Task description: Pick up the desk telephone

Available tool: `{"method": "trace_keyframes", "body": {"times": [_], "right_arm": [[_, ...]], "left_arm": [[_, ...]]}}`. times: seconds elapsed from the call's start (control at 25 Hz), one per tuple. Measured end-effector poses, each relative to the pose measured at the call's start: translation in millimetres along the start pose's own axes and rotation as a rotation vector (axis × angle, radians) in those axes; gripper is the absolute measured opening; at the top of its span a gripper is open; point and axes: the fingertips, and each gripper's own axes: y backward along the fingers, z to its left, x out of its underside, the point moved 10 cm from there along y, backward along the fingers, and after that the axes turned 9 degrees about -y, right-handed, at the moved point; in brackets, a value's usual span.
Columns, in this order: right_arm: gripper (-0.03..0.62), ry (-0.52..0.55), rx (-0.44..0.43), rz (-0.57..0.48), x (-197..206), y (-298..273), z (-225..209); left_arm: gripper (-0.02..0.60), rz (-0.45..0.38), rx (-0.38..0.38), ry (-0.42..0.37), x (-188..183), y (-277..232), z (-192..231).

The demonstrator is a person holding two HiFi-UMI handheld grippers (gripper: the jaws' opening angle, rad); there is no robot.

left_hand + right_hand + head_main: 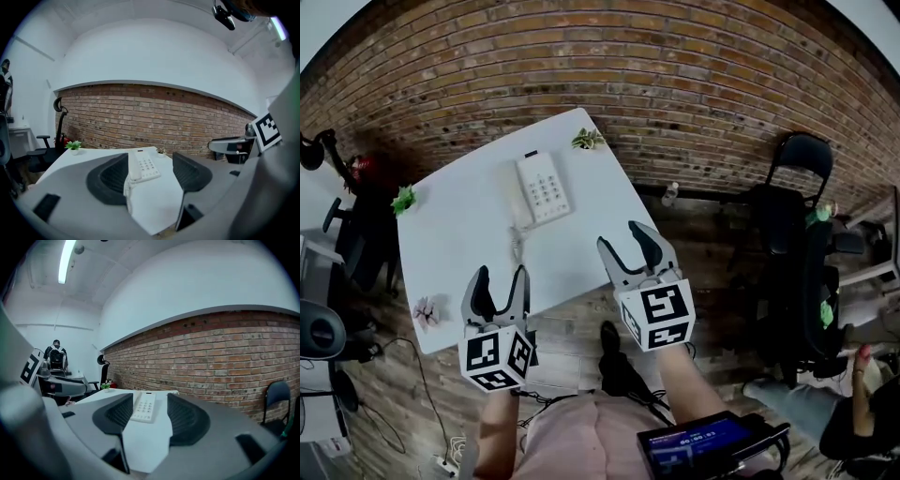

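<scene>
Desk telephone: lies flat on the white worktop, on the far half, keypad up. The handset sits in its cradle on the 9 o'clock side. The coiled cord trails from it toward 6 o'clock. Nothing touches the telephone.

Around it: a small green plant at its 1 o'clock, at the far corner. A second plant at 9 o'clock by the worktop's left edge. A pinkish flower sprig at 7 o'clock near the front corner.

Left claw: jaws apart, nothing between the pads. It hangs over the near edge of the worktop, with the telephone at its 1 o'clock and well apart. Its own view frames the telephone in the gap, at a distance.

Right claw: jaws apart, empty. It is at the near right edge, with the telephone at its 10 o'clock, near but not reached.

Progress, as a judgement: approach stage only. Nothing is gripped or lifted. Left to do: bring the claws in to the telephone, clamp on it and raise it clear of the worktop. The loose cord could snag or drag during the lift.
</scene>
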Motion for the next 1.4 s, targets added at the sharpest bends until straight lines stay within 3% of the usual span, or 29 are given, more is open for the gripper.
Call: {"method": "trace_keyframes", "body": {"times": [0.28,0.48,1.04,1.4], "right_arm": [[0.233,-0.015,-0.056,0.024,-17,-61,-39],[0.230,-0.006,-0.101,0.018,-31,-86,-48],[0.232,0.081,-0.193,-0.037,-82,-139,-38],[0.233,0.063,-0.204,0.033,-74,-200,-37]], "left_arm": [[0.302,0.023,-0.016,0.006,-18,-64,-6],[0.302,0.030,-0.016,0.057,-25,-86,-9],[0.307,-0.073,-0.115,0.083,-70,-113,29],[0.310,-0.003,-0.106,0.095,-62,-170,58]]}}
